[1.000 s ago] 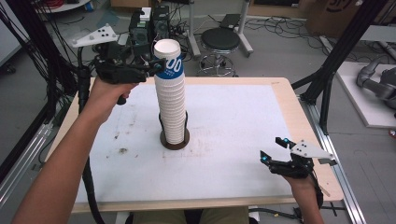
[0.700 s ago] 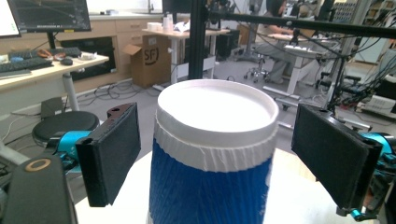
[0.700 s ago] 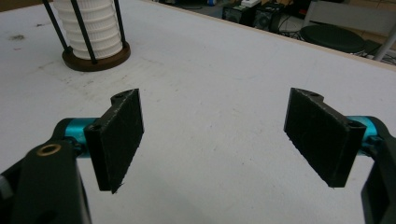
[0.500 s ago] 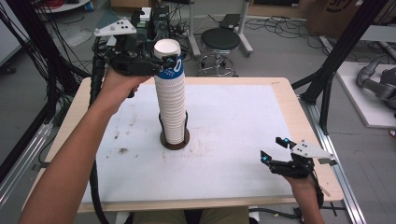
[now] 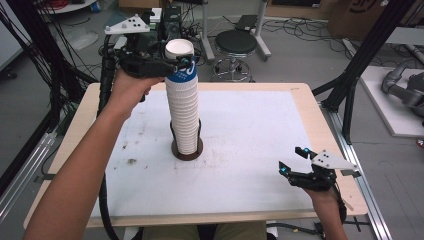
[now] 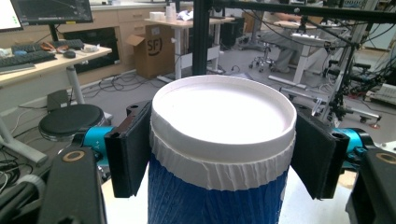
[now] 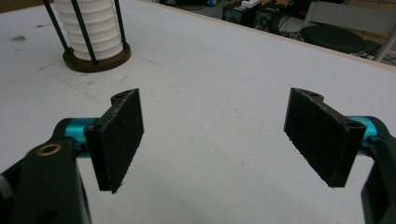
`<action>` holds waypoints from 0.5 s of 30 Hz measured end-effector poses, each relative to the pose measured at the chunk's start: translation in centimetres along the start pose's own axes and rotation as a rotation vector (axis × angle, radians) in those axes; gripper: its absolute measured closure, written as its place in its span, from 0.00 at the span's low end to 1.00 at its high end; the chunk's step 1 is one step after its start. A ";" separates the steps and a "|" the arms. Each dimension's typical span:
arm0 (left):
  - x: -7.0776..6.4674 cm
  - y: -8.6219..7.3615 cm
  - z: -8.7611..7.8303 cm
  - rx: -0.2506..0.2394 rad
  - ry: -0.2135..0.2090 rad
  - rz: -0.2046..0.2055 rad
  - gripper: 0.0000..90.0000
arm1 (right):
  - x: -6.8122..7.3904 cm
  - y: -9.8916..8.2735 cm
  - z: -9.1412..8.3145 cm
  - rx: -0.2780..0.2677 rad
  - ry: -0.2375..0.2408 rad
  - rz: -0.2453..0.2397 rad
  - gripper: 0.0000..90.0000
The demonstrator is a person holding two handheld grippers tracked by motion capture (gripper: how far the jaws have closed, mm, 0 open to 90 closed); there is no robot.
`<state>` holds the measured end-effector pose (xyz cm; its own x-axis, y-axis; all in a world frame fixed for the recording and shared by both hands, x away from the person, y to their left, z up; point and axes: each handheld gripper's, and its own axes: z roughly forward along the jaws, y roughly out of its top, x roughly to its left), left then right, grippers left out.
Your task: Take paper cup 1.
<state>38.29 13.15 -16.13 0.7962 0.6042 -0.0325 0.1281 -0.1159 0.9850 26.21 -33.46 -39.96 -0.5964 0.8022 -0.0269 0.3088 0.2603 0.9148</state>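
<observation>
A tall stack of white paper cups (image 5: 184,115) stands in a round dark holder (image 5: 187,152) with thin black rods, left of the table's middle. The top cup (image 5: 180,62) has a blue sleeve. My left gripper (image 5: 178,67) is up at that cup, and its jaws have just been closing with the cup between them. In the left gripper view both black pads (image 6: 130,154) lie against the sides of the top cup (image 6: 219,140), just under its rim. My right gripper (image 5: 291,160) rests near the table's front right, open with nothing between its pads (image 7: 116,135). The stack (image 7: 91,28) stands far off to its upper left.
The white mat (image 5: 250,130) lies on a wooden table whose edge (image 5: 330,135) runs close to the right gripper. A black stool (image 5: 235,42) and black frame posts (image 5: 357,75) stand beyond the table. Cables hang along the left arm.
The left gripper has shifted right onto the top of the stack, and its jaws have gone from wide open to closed around the top cup. The right gripper has stayed put.
</observation>
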 end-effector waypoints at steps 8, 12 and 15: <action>0.0 1.5 -0.9 -0.049 -0.014 -0.005 0.32 | 0.0 0.0 0.0 -0.003 0.000 0.003 0.22; -0.1 2.4 -1.6 -0.091 -0.022 -0.005 0.33 | 0.0 0.0 0.0 -0.004 0.002 0.003 0.22; -0.2 3.2 -2.3 -0.117 -0.025 -0.004 0.33 | 0.0 0.0 0.0 -0.005 0.000 0.000 0.23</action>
<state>37.22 14.44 -12.55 0.8105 0.5845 -0.0390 0.0623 -0.0199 0.9979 26.20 -33.44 -39.93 -0.5966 0.8021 -0.0273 0.3045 0.2577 0.9170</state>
